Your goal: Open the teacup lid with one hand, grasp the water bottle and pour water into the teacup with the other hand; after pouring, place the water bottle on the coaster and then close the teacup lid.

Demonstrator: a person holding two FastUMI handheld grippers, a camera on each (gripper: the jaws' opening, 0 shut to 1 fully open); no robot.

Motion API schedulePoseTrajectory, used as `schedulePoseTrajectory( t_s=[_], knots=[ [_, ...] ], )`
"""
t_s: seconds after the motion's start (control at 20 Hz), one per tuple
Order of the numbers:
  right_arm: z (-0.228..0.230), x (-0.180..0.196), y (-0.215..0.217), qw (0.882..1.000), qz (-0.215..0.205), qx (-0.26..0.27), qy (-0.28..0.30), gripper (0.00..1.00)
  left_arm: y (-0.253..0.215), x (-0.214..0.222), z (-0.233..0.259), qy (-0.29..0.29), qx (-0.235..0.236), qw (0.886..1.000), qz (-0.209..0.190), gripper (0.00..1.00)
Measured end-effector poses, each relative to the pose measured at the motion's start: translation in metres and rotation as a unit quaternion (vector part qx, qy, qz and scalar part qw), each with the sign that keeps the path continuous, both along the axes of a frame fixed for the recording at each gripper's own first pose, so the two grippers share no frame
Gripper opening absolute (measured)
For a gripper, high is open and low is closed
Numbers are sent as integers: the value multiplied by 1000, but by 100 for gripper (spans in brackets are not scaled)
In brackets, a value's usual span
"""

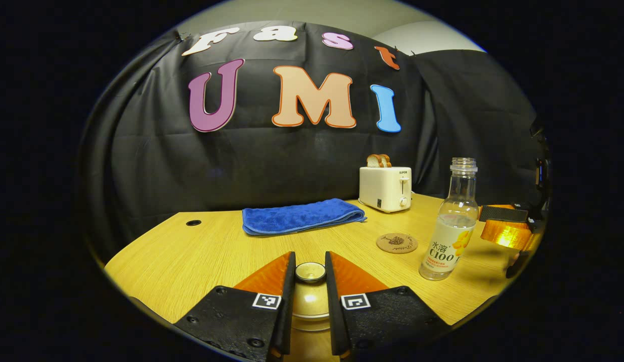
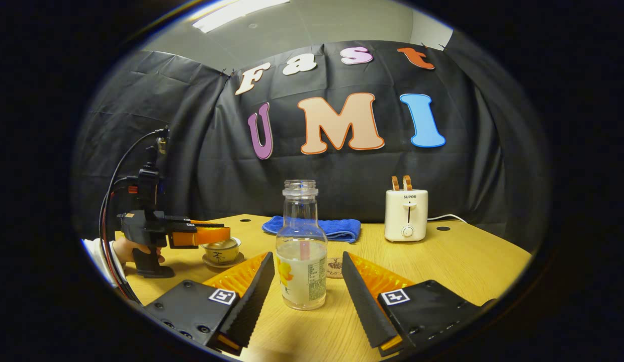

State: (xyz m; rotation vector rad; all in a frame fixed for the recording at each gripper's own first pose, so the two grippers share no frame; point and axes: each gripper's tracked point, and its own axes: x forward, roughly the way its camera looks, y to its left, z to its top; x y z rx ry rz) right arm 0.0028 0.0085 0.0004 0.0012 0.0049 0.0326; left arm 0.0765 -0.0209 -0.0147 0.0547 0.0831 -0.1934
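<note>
Left tongs [image 1: 309,286]: in the left gripper view, the two fingers stand narrowly apart on either side of the teacup lid's knob [image 1: 310,271]; whether they press on it cannot be told. In the right gripper view the same tongs [image 2: 211,235] reach over the teacup, held by a hand [image 2: 128,250] at the table's left edge.
Teacup [image 2: 221,248]: a small pale cup on a saucer [image 2: 222,260], on the left part of the table; its lid [image 1: 310,301] sits on it, seen close between the left tongs' fingers.
Right tongs [image 2: 307,281]: wide open, one finger on each side of the water bottle, both clear of the glass. In the left gripper view these tongs [image 1: 508,229] show at the far right, just beside the bottle.
Water bottle [image 2: 301,254]: clear, uncapped, upright on the table, partly filled, with a pale label bearing a yellow picture; it stands between the open fingers of the right tongs.
Coaster [image 1: 396,243]: a round brown disc lying flat on the table, near the bottle and apart from it, with nothing on it.
Table [image 1: 191,256]: light wood grain, with a small dark round hole near the back left.
Blue towel [image 1: 301,216]: folded, lying towards the back of the table.
Toaster [image 1: 385,187]: cream-coloured, at the back, with two slices of bread [image 1: 378,160] standing in its slots.
</note>
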Motion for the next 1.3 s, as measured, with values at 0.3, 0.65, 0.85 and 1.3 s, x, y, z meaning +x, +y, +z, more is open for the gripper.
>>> schedulePoseTrajectory(
  t_s=[0.3,0.65,0.85,1.3],
  knots=[
    [-3,6,0,1000,3,0,6,88,4,-3,6,-18,-7,1000,9,29],
    [-15,22,5,999,10,-3,43,88,16,-16,13,-37,-12,999,19,29],
    [-26,33,3,997,1,-6,72,88,34,-25,17,-46,-13,998,43,29],
    [-42,60,8,992,-13,-12,121,88,69,-35,17,-47,-11,995,83,29]
  ],
)
